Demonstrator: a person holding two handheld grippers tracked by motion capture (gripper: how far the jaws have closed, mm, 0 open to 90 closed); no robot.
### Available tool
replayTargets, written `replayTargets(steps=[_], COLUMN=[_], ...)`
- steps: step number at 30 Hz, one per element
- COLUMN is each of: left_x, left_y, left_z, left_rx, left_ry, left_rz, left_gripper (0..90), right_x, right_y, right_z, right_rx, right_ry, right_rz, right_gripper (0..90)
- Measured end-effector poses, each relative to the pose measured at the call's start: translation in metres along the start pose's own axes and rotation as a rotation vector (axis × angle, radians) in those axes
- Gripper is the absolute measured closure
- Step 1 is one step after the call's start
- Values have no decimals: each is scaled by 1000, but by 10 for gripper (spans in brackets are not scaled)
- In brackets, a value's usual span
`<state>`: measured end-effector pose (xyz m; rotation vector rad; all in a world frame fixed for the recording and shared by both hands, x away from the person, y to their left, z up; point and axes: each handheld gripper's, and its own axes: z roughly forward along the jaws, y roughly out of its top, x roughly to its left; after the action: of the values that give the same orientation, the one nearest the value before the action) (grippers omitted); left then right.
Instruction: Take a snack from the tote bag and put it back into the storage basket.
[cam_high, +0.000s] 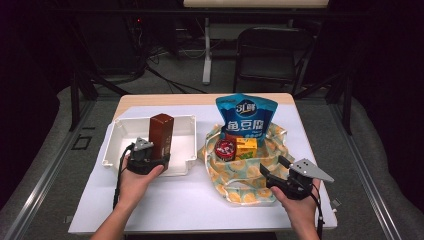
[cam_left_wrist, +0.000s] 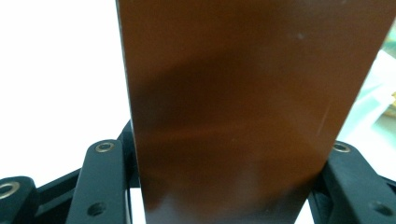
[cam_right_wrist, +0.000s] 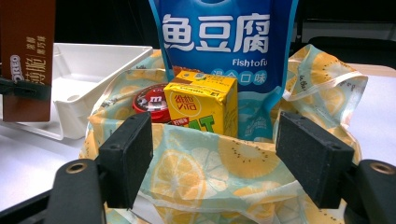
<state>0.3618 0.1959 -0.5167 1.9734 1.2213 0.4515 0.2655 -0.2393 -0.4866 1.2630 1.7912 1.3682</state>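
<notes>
A tall brown snack box (cam_high: 161, 134) stands upright over the front edge of the white tray (cam_high: 125, 131), and my left gripper (cam_high: 150, 161) is shut on its lower part. In the left gripper view the brown box (cam_left_wrist: 243, 112) sits between both black jaws. My right gripper (cam_high: 274, 171) is open at the front right of a lemon-print cloth bag (cam_high: 245, 180). The bag (cam_right_wrist: 205, 172) holds a blue fish tofu pouch (cam_right_wrist: 224, 37), a yellow drink carton (cam_right_wrist: 201, 107) and a red round tin (cam_right_wrist: 152, 102). The brown box (cam_right_wrist: 25, 60) also shows at the left of the right gripper view.
The white tray (cam_right_wrist: 98, 70) lies left of the bag on a white table (cam_high: 200, 200). A black chair (cam_high: 270, 55) and a table leg (cam_high: 206, 50) stand beyond the far edge. Bare tabletop lies along the near side between my two hands.
</notes>
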Motion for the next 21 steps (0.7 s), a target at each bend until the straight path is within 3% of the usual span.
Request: replayTargets(steps=[5, 15, 21], left_x=[2, 9, 10], left_y=[5, 13, 18], left_z=[6, 19, 23], left_rx=[58, 152, 194], left_ry=[-9, 14, -6], left_rz=[-6, -21, -29], left_gripper=[437, 436, 434], right_x=[-1, -1, -1], right_y=[0, -1, -1], right_z=[0, 1, 2], right_rx=[-6, -3, -1], right_ry=[-1, -2, 5], right_rz=[-4, -12, -12], right_gripper=[272, 271, 222])
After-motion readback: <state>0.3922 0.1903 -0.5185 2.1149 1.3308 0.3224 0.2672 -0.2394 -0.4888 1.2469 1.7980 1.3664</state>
